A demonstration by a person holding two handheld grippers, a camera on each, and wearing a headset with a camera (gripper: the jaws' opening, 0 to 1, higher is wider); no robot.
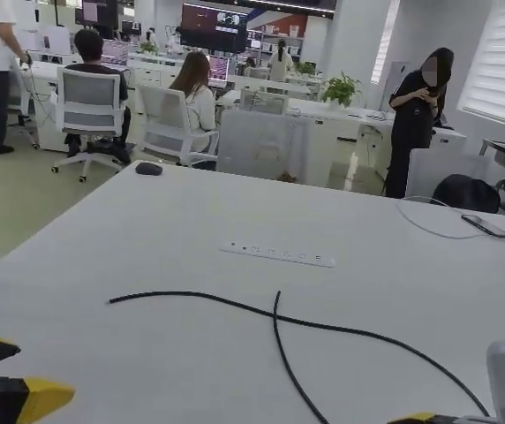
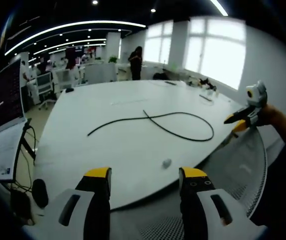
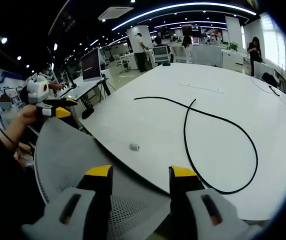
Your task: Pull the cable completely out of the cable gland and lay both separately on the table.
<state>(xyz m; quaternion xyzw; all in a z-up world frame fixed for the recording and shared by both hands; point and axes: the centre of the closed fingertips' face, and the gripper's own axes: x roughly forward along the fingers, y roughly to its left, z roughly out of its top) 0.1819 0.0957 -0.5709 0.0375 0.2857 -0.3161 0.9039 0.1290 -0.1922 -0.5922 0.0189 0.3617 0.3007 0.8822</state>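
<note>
Looking across the broad white tabletop [image 1: 191,230], I see the black cable [image 1: 323,325] lying loose on it, crossing over itself once and curving round in a wide loop toward my right. The cable gland [image 3: 134,146], a small grey piece, sits by itself near the table's near edge, well apart from the cable and touching nothing else.

My left hand-held gripper [image 2: 144,175] hangs off the tabletop's edge with its yellow-tipped jaws apart and nothing between them. My right hand-held gripper [image 3: 140,172] is the same, jaws spread and empty, held low over a grey mesh chair back [image 3: 68,160] just in front of the table.

Farther along the surface a white power strip [image 1: 276,254] lies flush, a dark phone [image 1: 485,226] rests near the right edge beside a thin white wire, and a small black object [image 1: 148,169] lies at the far corner.

Beyond is an open office: people seated on white swivel chairs [image 1: 89,106] at rows of desks with monitors, a person in black [image 1: 416,115] standing by the blinds of a bright window, and a potted plant [image 1: 341,88] on a desk.
</note>
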